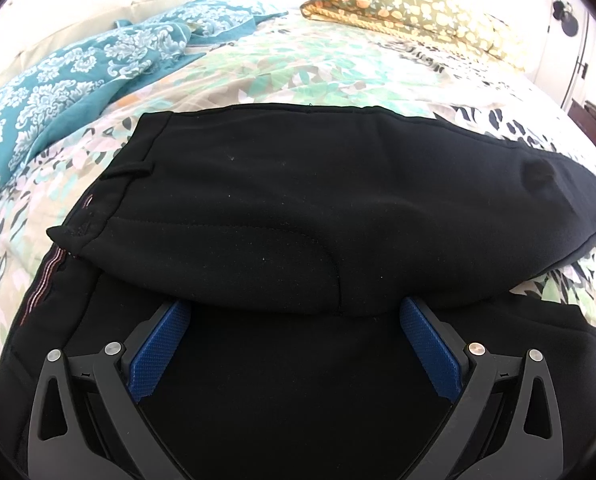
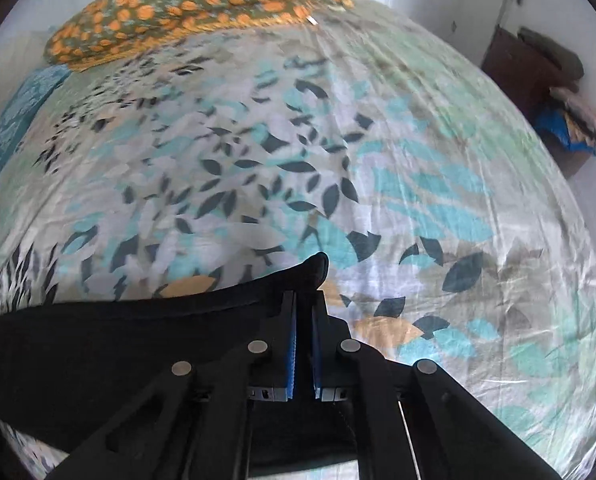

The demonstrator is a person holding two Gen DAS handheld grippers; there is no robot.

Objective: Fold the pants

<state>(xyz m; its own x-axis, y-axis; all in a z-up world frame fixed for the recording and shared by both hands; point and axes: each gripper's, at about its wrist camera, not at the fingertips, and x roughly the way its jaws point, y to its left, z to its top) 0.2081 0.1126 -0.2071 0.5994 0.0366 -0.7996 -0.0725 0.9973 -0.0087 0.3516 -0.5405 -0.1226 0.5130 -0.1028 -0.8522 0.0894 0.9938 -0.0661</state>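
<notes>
Black pants (image 1: 298,196) lie on the floral bedsheet (image 1: 282,64), one half folded over the other, waistband at the left with a striped inner band showing. My left gripper (image 1: 294,320) is open, its blue pads (image 1: 160,350) spread wide just at the near folded edge, holding nothing. In the right wrist view my right gripper (image 2: 305,300) is shut on a corner of the black pants (image 2: 118,344), with the cloth trailing off to the left above the bedsheet (image 2: 337,140).
A teal patterned blanket (image 1: 58,84) lies at the bed's left. An orange-flowered pillow (image 1: 413,8) sits at the head, also in the right wrist view (image 2: 186,4). Dark furniture with piled cloth (image 2: 553,96) stands beyond the bed's right side.
</notes>
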